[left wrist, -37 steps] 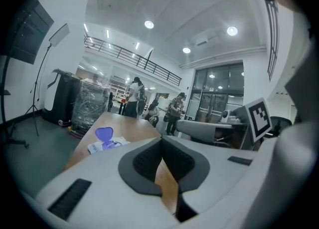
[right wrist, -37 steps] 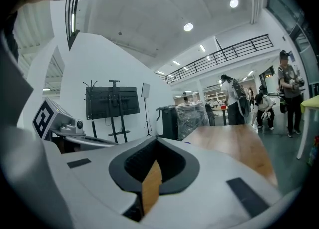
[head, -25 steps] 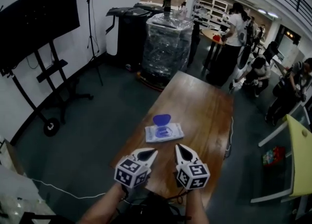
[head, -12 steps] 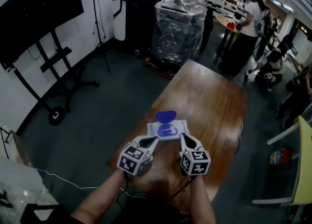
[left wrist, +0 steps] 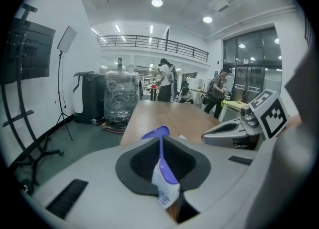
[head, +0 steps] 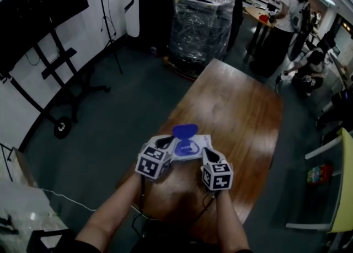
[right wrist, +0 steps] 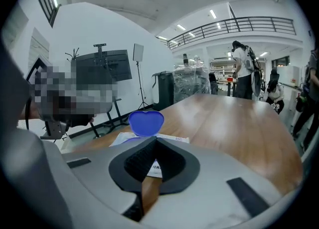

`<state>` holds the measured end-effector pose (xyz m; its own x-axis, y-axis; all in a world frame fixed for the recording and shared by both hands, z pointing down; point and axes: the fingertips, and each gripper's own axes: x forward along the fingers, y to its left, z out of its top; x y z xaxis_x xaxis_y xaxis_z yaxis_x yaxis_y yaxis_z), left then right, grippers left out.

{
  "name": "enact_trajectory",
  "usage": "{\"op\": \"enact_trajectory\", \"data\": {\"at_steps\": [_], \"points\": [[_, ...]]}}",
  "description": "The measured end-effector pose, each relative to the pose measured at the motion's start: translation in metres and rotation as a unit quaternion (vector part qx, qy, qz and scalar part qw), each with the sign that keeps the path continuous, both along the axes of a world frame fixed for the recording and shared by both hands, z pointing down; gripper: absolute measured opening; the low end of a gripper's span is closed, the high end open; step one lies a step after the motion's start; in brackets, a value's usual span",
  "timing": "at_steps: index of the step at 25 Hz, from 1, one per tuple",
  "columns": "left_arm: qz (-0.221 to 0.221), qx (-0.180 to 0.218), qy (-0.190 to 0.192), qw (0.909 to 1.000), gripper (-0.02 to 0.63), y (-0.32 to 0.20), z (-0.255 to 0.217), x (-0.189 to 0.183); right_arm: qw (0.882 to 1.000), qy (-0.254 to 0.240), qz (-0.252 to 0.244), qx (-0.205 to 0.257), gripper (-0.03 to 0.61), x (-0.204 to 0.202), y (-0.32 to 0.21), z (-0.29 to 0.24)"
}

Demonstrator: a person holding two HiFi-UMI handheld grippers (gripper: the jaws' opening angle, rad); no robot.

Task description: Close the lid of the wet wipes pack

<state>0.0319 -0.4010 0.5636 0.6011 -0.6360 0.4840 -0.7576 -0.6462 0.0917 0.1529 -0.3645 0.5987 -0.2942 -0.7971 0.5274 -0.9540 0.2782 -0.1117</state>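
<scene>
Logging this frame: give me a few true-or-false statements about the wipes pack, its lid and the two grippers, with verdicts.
1. The blue plastic lid of the white wet wipes pack stands open. True.
2. The pack is held up in the air. False: it lies flat on the brown wooden table.
3. The left gripper has its jaws together. True.
4. The right gripper grips the lid. False: its jaws are together on nothing, and the lid stands free beyond them.
</scene>
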Motion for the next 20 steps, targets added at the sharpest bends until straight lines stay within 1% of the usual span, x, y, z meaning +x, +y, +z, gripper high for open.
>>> {"op": "enact_trajectory", "data": {"at_steps": [2,9,11,14,17,20], "points": [[0.001,-0.006,0.001,1.0000,0.073,-0.013,0.005,0.001,1.000,0.002,-0.003,-0.008,0.011,-0.001,-0.005,0.006],[0.011,-0.017,-0.001,0.9998,0.175,-0.053,0.023,0.010,1.000,0.007,-0.006,-0.027,0.011,0.001,-0.013,0.025],[0.018,-0.020,0.002,0.9996,0.189,-0.062,0.029,0.015,0.999,0.008,-0.005,-0.032,0.011,0.003,-0.012,0.030],[0.031,-0.037,0.000,0.9988,0.190,-0.067,0.039,0.021,0.999,0.006,-0.002,-0.034,0.011,0.006,-0.011,0.032],[0.046,-0.061,-0.005,0.9971,0.190,-0.060,0.044,0.025,1.000,0.002,0.001,-0.031,0.011,0.007,-0.010,0.030],[0.057,-0.064,0.001,0.9963,0.190,-0.051,0.038,0.028,1.000,-0.001,0.002,-0.031,0.011,0.009,-0.009,0.028]]}}
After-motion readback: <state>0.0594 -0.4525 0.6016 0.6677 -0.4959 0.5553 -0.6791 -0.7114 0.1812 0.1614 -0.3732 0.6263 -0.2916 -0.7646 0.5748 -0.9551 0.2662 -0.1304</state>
